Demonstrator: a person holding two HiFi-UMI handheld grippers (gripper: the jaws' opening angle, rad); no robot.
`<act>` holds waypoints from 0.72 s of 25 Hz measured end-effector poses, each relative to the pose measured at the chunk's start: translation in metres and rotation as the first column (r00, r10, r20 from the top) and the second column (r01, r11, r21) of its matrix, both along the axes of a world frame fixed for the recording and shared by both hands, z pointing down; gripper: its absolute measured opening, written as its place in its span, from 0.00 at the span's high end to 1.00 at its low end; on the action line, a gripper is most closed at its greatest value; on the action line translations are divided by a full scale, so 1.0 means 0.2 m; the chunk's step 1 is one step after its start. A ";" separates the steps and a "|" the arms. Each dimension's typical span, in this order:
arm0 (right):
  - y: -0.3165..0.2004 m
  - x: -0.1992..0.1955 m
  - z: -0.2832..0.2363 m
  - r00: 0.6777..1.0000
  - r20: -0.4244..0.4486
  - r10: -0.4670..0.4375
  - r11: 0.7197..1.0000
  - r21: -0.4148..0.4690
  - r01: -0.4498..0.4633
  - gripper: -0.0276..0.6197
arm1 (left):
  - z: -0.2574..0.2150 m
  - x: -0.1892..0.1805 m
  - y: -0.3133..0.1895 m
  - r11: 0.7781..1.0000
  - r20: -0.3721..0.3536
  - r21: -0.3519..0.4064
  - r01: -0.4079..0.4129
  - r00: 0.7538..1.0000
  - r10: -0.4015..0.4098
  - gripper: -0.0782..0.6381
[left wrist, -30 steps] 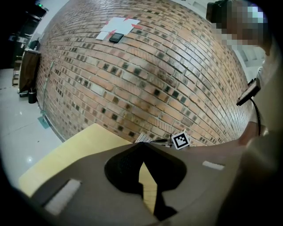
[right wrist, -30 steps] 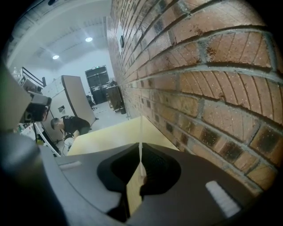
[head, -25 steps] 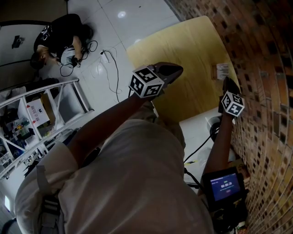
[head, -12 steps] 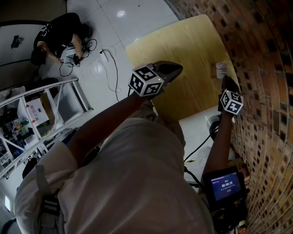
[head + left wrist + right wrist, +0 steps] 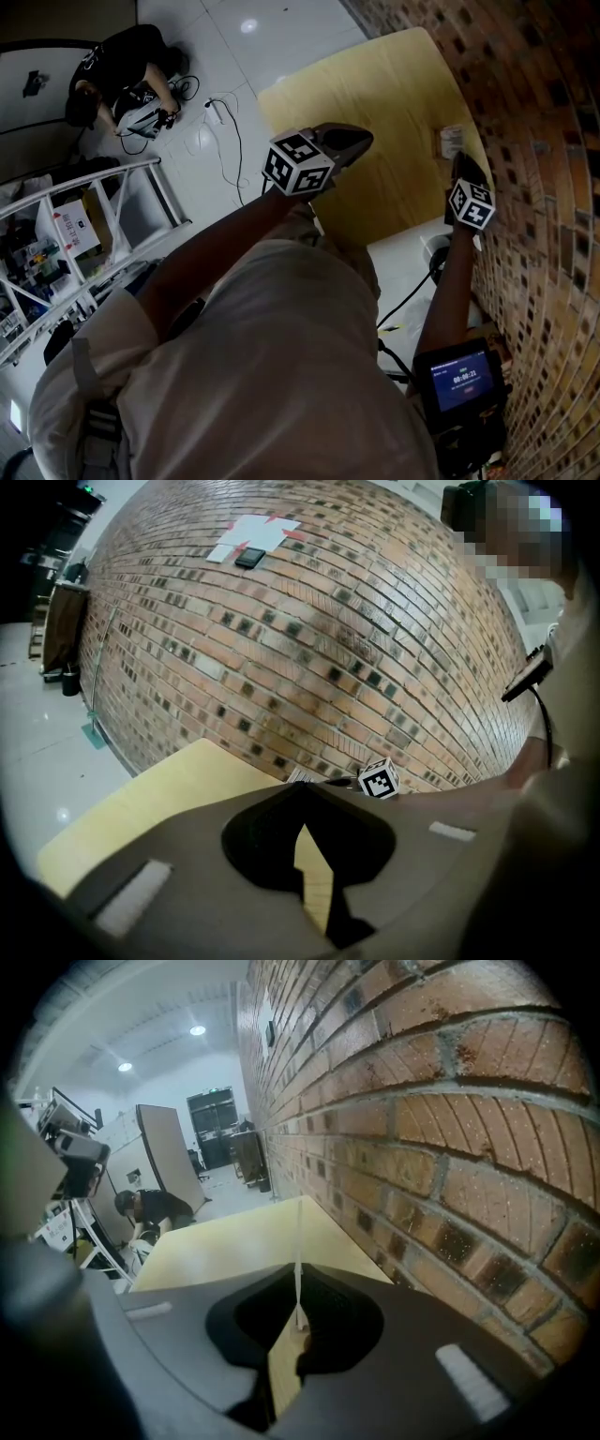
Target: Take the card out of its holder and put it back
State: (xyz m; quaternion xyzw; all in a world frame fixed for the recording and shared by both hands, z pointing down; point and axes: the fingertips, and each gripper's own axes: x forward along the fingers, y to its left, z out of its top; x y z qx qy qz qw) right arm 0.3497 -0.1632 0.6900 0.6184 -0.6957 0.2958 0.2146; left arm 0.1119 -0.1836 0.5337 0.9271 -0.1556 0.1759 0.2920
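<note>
Right gripper view shows the right gripper (image 5: pixel 298 1271) clenched, its 2 jaws pressed together on a thin pale edge that stands straight up out of them; I take this for the card (image 5: pixel 299 1227), seen edge-on, though I cannot tell whether its holder is still round it; beyond it lies the yellow table (image 5: pixel 216 1241), and the brick wall (image 5: pixel 422 1101) runs close along the right. Left gripper view shows the left gripper (image 5: pixel 301 791) also clenched, with nothing between its jaws, only table seen through the gap behind the tips; the right gripper's marker cube (image 5: pixel 378 779) shows beyond, by the wall. Head view places the card (image 5: pixel 454 141) as a small pale rectangle just ahead of the right gripper's tip, near the table's wall-side edge; the left gripper is well apart, over the table's left part. Compared with 1 second ago, almost nothing has changed; both grippers sit in nearly the same spots and both remain shut. I read this as a steady pause in the grip, with no visible progress on drawing out or returning the card.
</note>
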 end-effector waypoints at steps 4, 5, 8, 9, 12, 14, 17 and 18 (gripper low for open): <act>0.00 -0.01 0.04 1.000 0.011 0.010 1.000 -0.011 -0.010 0.93 | 0.00 0.00 0.00 1.000 0.002 -0.005 -0.003 1.000 0.003 0.87; -0.01 -0.01 0.04 1.000 0.013 0.011 1.000 -0.013 -0.011 0.93 | 0.00 0.00 -0.01 1.000 0.000 -0.004 -0.004 1.000 0.004 0.87; -0.03 0.00 0.06 1.000 0.017 0.015 1.000 -0.013 -0.015 0.93 | 0.01 0.02 -0.02 1.000 -0.001 -0.005 -0.004 1.000 0.004 0.87; -0.03 0.00 0.06 1.000 0.018 0.017 1.000 -0.014 -0.017 0.93 | 0.01 0.02 -0.01 1.000 0.001 -0.007 -0.005 1.000 0.005 0.87; -0.03 0.00 0.08 1.000 0.023 0.022 1.000 -0.019 -0.022 0.93 | 0.02 0.03 -0.01 1.000 0.007 -0.012 -0.011 1.000 0.011 0.87; -0.03 -0.01 0.09 0.999 0.024 0.024 0.999 -0.024 -0.024 0.93 | 0.03 0.03 -0.01 1.000 0.008 -0.013 -0.013 1.000 0.013 0.87; -0.02 -0.01 0.11 0.999 0.028 0.033 0.999 -0.030 -0.032 0.93 | 0.02 0.04 0.00 1.000 0.007 -0.012 -0.014 1.000 0.014 0.87; -0.02 -0.01 0.11 0.999 0.030 0.037 0.999 -0.031 -0.036 0.93 | 0.02 0.04 0.00 1.000 0.006 -0.012 -0.014 1.000 0.014 0.87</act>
